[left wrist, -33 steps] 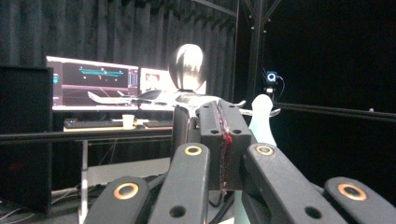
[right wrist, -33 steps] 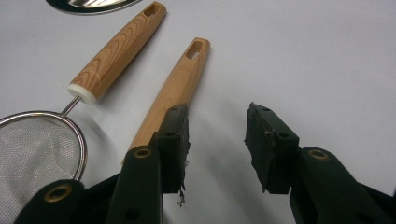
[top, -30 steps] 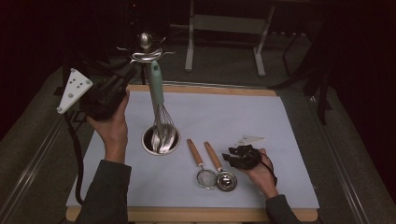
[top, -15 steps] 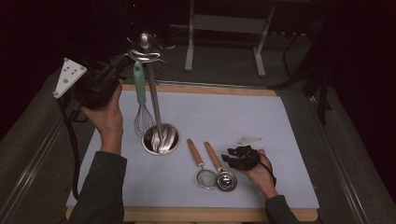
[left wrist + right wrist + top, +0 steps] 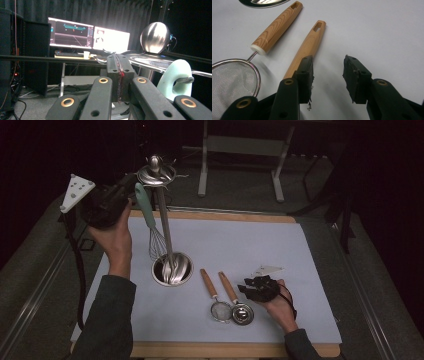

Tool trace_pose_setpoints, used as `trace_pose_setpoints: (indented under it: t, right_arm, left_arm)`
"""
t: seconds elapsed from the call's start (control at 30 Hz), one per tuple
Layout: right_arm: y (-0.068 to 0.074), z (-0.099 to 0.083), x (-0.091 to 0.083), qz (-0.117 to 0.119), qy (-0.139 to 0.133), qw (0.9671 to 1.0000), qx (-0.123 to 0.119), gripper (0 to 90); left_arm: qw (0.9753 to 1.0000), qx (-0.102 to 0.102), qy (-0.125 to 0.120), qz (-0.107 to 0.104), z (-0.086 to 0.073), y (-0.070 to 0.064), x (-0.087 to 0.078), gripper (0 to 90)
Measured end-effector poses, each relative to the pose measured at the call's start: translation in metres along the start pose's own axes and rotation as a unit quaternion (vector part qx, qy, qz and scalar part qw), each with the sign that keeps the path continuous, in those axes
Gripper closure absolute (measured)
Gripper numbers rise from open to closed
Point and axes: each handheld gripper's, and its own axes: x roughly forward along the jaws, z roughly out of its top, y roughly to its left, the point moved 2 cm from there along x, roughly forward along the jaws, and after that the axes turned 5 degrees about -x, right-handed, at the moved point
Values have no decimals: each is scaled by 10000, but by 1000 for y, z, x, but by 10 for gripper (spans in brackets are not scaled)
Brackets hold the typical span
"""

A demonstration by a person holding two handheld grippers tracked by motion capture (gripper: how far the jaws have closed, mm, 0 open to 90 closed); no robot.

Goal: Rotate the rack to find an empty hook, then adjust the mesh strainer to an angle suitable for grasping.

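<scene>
Whisk on the rack hook, both our claws off it.

Nearest us, our right claw point(image 5: 248, 289) rests low on the desk point(image 5: 320, 270), jaws spread with nothing between them, just beside the two wooden-handled strainers point(image 5: 226, 296); in the right gripper view its one jaw overlaps the nearer handle point(image 5: 305, 48). Mid-desk stands the steel rack point(image 5: 163, 215) on its round base point(image 5: 172, 269). Further up, our left claw point(image 5: 131, 181) is raised next to the rack top, jaws pressed together on nothing. The mint-handled whisk point(image 5: 149, 222) hangs by its handle loop point(image 5: 178, 77) on a rack hook, wires down beside the pole, just above the base.
</scene>
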Motion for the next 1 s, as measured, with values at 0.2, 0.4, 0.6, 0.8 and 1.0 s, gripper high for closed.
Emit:
trace_pose_setpoints:
  t: [0.2,0.4,0.6,0.8,1.0]
  right_arm:
    - [0,0,-1,7,-9,10000,24,591]
    - [-1,0,-2,-27,-9,10000,-11,589]
    - [-3,0,-4,-48,-14,10000,-5,589]
    - [-2,1,-4,-35,-16,10000,-16,589]
    - [-1,2,-5,-20,-35,10000,-4,587]
  left_arm:
    - [10000,-50,23,-17,1,2,3,900]
    - [10000,28,-8,7,1,1,0,900]
    - [9999,89,-60,34,0,2,-6,900]
    - [9999,31,-43,114,-5,8,-10,900]
    - [9999,49,-14,114,-11,13,-17,889]
